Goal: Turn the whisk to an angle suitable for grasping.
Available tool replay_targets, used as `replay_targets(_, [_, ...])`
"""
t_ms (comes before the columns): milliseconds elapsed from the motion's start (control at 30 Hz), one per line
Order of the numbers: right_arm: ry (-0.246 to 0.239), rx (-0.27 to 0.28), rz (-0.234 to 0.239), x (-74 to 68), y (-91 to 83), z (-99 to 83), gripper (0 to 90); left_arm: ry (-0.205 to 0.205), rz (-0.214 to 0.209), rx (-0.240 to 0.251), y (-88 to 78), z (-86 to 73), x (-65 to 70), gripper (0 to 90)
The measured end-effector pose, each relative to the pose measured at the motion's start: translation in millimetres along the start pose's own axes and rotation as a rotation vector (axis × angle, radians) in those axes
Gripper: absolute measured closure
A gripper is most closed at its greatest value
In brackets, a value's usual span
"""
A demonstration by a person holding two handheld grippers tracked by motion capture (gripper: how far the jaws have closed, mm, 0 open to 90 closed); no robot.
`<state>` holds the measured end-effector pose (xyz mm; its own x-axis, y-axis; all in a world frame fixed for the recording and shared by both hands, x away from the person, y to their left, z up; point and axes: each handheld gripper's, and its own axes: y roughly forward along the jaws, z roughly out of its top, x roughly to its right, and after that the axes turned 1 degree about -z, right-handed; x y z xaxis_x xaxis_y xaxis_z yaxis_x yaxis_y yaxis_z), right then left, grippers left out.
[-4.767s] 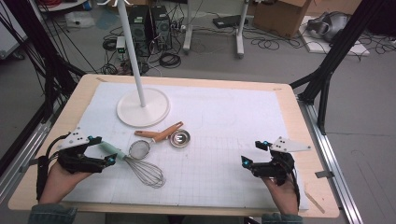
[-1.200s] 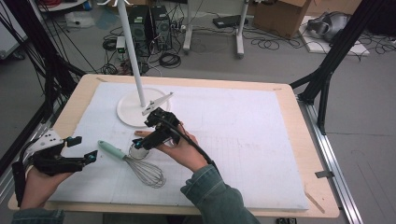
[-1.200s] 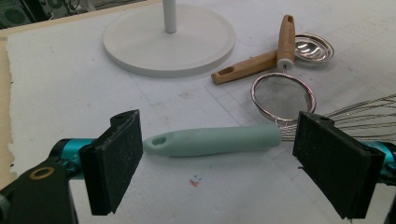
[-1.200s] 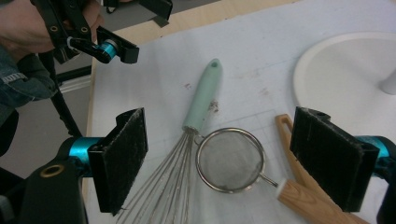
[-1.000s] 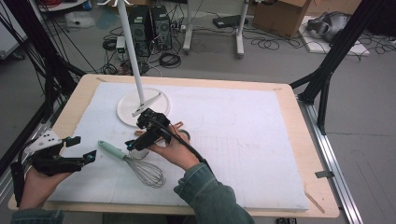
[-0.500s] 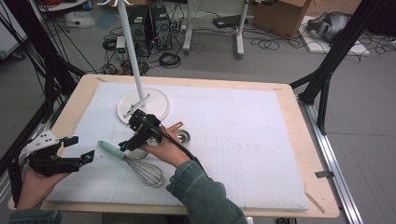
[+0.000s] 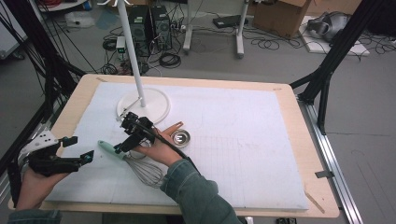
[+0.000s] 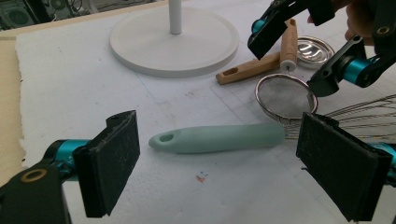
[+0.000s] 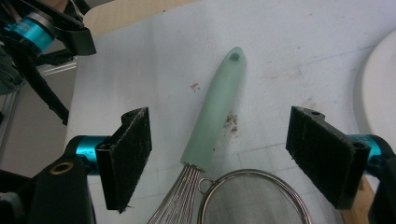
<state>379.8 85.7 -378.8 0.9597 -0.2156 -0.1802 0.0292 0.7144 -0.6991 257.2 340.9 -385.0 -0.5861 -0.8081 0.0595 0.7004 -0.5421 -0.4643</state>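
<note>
The right gripper (image 9: 219,158) is hovering with jaws spread and just been narrowing, the whisk (image 9: 212,126) handle lying untouched between them. The left gripper (image 8: 215,168) is waiting released at the near left.

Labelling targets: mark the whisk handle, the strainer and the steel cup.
whisk handle (image 9: 212,119), right gripper view, middle of the mint grip.
strainer (image 8: 286,95), left gripper view, centre of the mesh.
steel cup (image 7: 180,137), high view, its inside.

Both hand-held grippers open, the right reaching across to the left

The right hand-held gripper (image 7: 122,145) slants down at the end of a sleeved arm stretched diagonally over the counter (image 7: 289,140), its jaws wide but just narrowing, nothing pressed between them. The left hand-held gripper (image 7: 78,149) lies level near the counter's left edge, jaws spread wide.
</note>
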Motion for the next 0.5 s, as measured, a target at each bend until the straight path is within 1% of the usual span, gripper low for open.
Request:
replay_targets(67, [0.001,-0.008,0.007,0.7,5.3,0.9,21.6,0.000,0.000,0.000,0.1,-0.1,-0.1,13.9])
replay_targets(100, [0.001,-0.008,0.007,0.7,5.3,0.9,21.6,0.000,0.000,0.000,0.1,-0.1,-0.1,13.9])
replay_targets(133, [-0.001,-0.020,0.008,1.3,9.0,1.1,22.0,-0.001,0.000,0.000,0.2,-0.1,-0.2,13.9])
replay_targets(200, [-0.003,-0.028,0.010,1.8,12.5,1.1,22.5,-0.002,0.000,0.000,0.4,-0.1,-0.2,13.9])
replay_targets(267, [-0.001,-0.033,0.012,1.8,13.8,1.1,22.8,0.000,0.000,0.000,0.2,-0.1,-0.3,13.9])
replay_targets(333, [-0.005,-0.057,0.019,1.4,20.6,1.4,24.7,-0.001,0.003,0.002,0.1,-0.1,-0.6,13.9])
replay_targets(367, [-0.009,-0.060,0.022,1.5,22.5,1.4,25.3,-0.001,0.003,0.002,0.0,-0.1,-0.8,13.9])
replay_targets(400, [-0.005,-0.075,0.021,0.8,24.3,1.5,26.2,-0.001,0.003,0.000,-0.2,-0.2,-1.0,13.9])
replay_targets(467, [-0.011,-0.080,0.023,0.9,26.9,1.6,27.3,-0.003,0.002,0.001,0.0,-0.4,-1.2,13.9])
replay_targets(500, [0.004,-0.101,0.026,-0.3,29.1,1.5,27.6,-0.003,0.003,0.000,0.0,-0.5,-1.3,13.9])
